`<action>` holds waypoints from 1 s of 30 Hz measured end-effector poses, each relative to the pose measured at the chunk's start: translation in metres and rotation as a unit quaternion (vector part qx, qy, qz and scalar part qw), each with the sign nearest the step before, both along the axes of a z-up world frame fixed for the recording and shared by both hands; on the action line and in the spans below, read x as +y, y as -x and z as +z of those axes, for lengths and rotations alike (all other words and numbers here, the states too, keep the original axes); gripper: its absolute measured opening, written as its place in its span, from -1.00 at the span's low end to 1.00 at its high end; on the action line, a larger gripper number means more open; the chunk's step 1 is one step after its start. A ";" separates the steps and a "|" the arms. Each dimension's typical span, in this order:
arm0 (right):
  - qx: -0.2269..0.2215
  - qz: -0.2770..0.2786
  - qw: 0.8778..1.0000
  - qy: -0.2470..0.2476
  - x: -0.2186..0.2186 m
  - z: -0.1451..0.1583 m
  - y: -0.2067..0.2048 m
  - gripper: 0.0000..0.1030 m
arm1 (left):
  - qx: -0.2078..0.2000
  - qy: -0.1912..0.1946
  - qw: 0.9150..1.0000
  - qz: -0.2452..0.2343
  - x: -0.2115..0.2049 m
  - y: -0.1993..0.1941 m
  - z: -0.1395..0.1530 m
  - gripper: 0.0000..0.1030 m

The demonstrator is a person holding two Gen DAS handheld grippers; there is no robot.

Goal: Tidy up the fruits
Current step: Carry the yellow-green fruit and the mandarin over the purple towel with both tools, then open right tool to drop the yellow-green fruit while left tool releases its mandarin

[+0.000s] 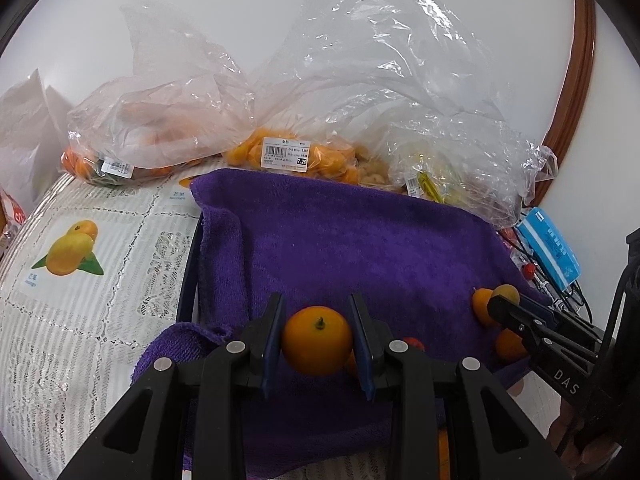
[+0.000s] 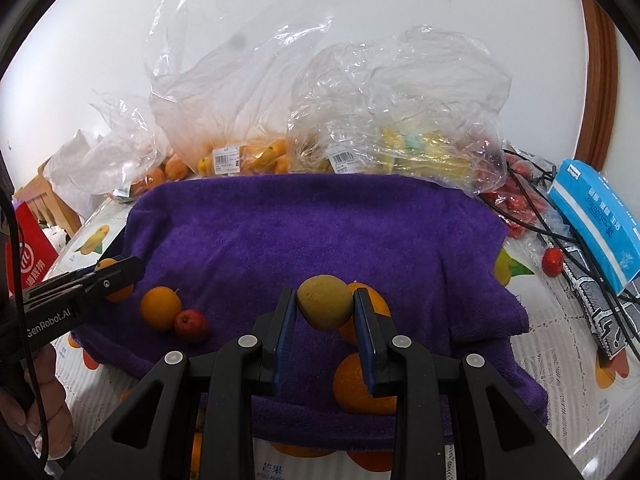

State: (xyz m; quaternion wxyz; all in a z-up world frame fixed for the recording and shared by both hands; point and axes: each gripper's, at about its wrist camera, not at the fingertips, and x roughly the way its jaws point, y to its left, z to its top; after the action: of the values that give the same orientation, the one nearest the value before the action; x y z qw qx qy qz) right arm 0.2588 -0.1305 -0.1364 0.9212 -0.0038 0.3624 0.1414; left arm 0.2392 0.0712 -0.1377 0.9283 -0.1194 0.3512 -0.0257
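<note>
black jaws of the left gripper (image 1: 318, 340) fill the bottom of the left wrist view, their blue pads pinching an orange (image 1: 317, 340) by its sides, stem up, at lower centre of the frame over the purple towel (image 1: 340, 240). at lower right of that view the right gripper (image 1: 494, 310) reaches in from the right edge, its tip against a small cluster of fruit on the towel. in the right wrist view the right gripper (image 2: 325, 312) sits at bottom centre, its pads clamped on a yellow-green fruit (image 2: 325, 307); two more oranges lie just behind and below it, one (image 2: 360, 386) partly hidden by the right-hand finger. at left of this frame the left gripper (image 2: 116, 274) comes in from the left edge, closed on its orange, which shows only as slivers above and below the tip. near it on the towel rest a loose orange (image 2: 160, 308) and, touching it, a small red fruit (image 2: 191, 325). clear bags (image 2: 240, 100) of orange and yellow fruit stand along the top edge of the towel. a blue box (image 2: 596, 216) and black cables lie at right, with a red fruit (image 2: 553, 262) beside them. the tablecloth (image 1: 80, 280) printed with fruit pictures shows at left of the left wrist view.
</note>
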 end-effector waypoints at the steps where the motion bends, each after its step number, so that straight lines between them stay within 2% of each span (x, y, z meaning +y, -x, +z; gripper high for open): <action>1: 0.000 0.000 1.000 0.000 0.000 0.000 0.000 -0.44 | 0.000 0.000 1.000 0.000 0.000 0.000 0.000 -0.41; 30: -0.006 -0.005 1.000 0.030 0.003 0.000 0.000 -0.38 | 0.015 -0.002 1.000 -0.018 -0.007 -0.003 -0.004 -0.41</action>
State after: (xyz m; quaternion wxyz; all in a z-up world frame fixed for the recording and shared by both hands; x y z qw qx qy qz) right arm 0.2589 -0.1274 -0.1363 0.9235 -0.0300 0.3612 0.1257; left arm 0.2425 0.0645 -0.1418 0.9226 -0.1115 0.3671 -0.0399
